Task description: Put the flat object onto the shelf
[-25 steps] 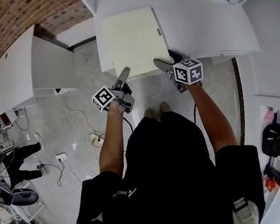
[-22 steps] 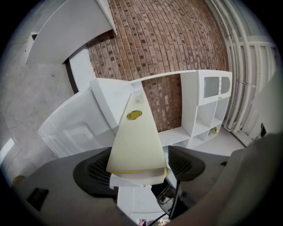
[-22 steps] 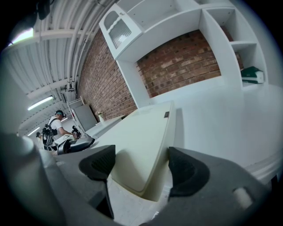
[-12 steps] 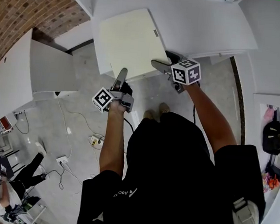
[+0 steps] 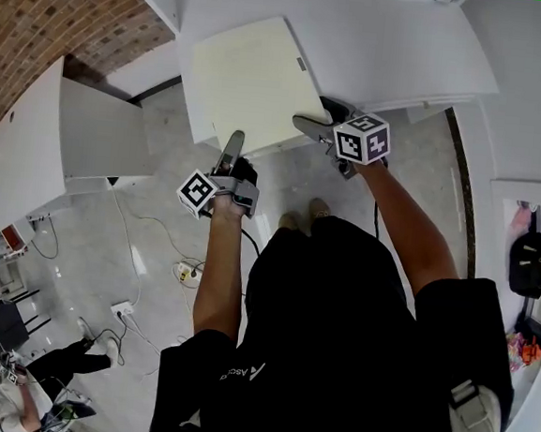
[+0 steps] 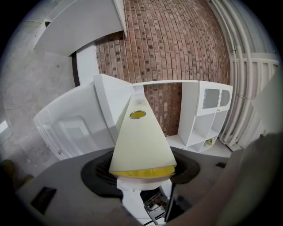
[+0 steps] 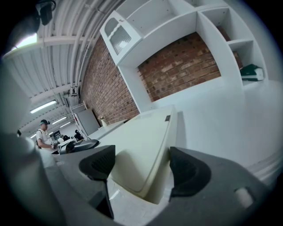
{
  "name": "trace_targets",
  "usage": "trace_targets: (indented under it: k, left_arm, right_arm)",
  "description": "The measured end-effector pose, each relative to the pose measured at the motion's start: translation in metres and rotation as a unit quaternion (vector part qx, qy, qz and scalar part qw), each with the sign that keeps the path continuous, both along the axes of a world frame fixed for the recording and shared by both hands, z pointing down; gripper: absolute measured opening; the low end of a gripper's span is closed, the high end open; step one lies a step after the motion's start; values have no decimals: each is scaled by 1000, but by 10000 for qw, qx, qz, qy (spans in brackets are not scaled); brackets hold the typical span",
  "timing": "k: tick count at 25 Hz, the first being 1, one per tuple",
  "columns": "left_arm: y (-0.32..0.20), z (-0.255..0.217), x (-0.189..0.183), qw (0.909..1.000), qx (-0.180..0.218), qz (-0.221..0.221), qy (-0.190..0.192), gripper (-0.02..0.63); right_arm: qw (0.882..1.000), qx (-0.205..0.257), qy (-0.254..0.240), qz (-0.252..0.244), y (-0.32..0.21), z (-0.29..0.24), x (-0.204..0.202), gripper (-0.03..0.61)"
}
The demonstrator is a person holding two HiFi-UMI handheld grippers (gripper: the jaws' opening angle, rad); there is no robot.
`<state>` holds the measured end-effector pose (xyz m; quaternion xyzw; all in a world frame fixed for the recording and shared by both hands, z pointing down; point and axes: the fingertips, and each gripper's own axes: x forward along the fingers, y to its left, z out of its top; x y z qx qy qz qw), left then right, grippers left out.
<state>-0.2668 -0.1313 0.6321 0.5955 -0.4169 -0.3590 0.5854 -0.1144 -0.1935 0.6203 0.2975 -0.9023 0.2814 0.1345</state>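
Closing had just been under way at the left gripper [image 5: 231, 146], its jaws drawing in on the near edge of the cream panel [image 5: 250, 77], and a bystander [image 5: 60, 363] at 8 o'clock in the head view had drifted toward 6 o'clock. That panel lay flat on the white shelf top [image 5: 399, 43], at 12 o'clock from the left gripper, whose pads [image 6: 99, 174] met both its faces and clamped it. At the panel's 4 o'clock corner sat the right gripper [image 5: 321, 119], released, its jaws spread with that corner between them and the panel stretching away toward 11 o'clock.
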Motion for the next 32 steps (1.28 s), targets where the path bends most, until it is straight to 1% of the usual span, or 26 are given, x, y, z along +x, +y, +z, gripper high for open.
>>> trace_targets:
  k: [6, 10, 16, 19, 25, 32]
  left_arm:
    - [3, -11, -2, 10000, 38, -47, -33, 273]
    - [8, -23, 5, 9999, 23, -47, 124, 273]
    - [10, -48, 12, 9997, 35, -8, 238, 273]
    - [7, -68, 15, 9997, 89, 9, 239, 273]
    - [1, -117, 24, 9993, 341, 57, 118, 273]
    - [-5, -174, 35, 9982, 564, 142, 161, 273]
  right_arm:
    - [9997, 148, 78, -154, 6, -7, 1, 377]
    - [9996, 254, 22, -153, 14, -18, 9, 377]
    - [9985, 535, -121, -76, 19, -48, 19, 377]
    - [9975, 680, -213, -13, 19, -68, 23, 377]
    - [9942, 989, -373, 193, 18, -114, 35, 376]
    - [9870, 1432, -585, 447, 19, -176, 49, 374]
